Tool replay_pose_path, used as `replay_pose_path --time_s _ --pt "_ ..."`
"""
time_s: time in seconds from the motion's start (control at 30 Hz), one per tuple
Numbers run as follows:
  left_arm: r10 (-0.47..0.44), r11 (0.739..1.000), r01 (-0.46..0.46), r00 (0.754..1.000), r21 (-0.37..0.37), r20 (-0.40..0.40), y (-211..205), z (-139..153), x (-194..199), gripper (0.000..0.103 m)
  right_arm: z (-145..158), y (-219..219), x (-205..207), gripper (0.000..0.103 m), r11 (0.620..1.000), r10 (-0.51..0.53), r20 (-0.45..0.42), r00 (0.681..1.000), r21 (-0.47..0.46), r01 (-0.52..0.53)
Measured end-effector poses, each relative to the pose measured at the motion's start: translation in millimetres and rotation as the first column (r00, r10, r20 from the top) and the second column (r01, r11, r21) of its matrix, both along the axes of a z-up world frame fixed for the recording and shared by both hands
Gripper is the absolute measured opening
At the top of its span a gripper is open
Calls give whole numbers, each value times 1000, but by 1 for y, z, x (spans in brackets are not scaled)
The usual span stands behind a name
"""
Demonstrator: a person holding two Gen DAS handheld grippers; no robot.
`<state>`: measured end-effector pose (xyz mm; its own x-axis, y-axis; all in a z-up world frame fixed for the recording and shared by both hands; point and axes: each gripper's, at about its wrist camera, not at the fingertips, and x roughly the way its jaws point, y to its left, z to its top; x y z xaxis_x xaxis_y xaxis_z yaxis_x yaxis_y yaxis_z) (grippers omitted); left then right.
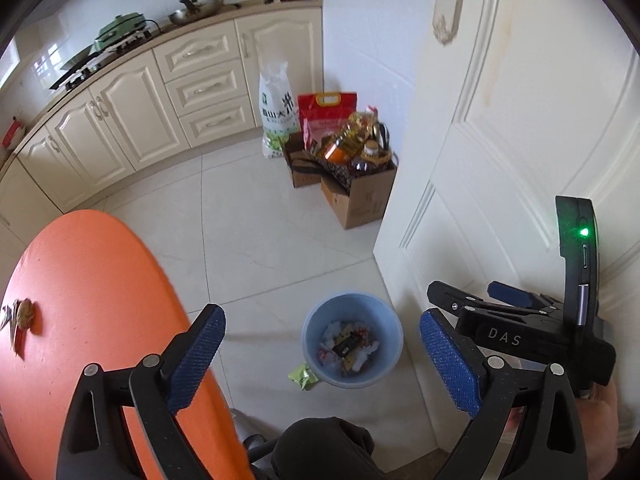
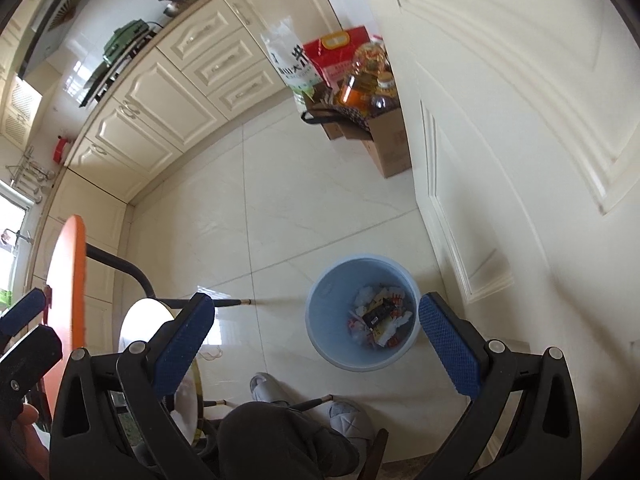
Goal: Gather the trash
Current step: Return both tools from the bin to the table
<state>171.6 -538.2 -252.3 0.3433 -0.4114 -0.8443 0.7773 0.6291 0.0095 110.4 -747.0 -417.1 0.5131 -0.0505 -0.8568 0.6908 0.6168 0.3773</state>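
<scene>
**Trash in the blue bin, one scrap left on the orange table**

Both claws hang released, fingers spread wide, nothing between them. The left gripper (image 1: 322, 354) frames the blue bin (image 1: 316, 320) low in the middle of its view, and the right gripper (image 2: 316, 344) does the same from its side, the bin (image 2: 320, 300) sitting just inside its right finger. Wrappers (image 1: 346, 346) fill the bin's bottom in both views.

Only the left wrist view shows the green wrapper (image 1: 303, 376) on the floor tiles, touching the bin's lower left edge, and the brown scrap (image 1: 24, 312) at the far left edge of the frame, lying on the orange table (image 1: 100, 300), well apart from either claw. It also catches the right gripper's body at lower right, against the white door (image 1: 520, 120).

Only the right wrist view shows the grey slippers (image 2: 344, 412) at the bottom centre and the table's thin edge at left.
</scene>
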Motion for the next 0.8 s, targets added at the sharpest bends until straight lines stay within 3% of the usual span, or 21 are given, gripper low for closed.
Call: replay_pose_path --time_s 0.17,0.33,0.5,0.67,0.8 --pt "98 986 -92 994 -139 37 66 38 -8 97 57 24 11 103 994 61 85 994 -92 -53" --pt "265 935 -241 962 -260 60 158 63 -2 102 113 70 43 103 970 192 153 969 -182 -164" --pt "417 874 -374 905 -310 83 249 75 -3 102 160 134 80 103 927 326 212 921 -262 -268" --pt "541 809 -481 834 -338 107 335 82 -11 102 191 203 112 103 868 456 233 859 -329 -371" --pt "609 763 -545 787 -349 102 379 81 -22 102 204 256 134 103 815 541 219 812 -376 -441"
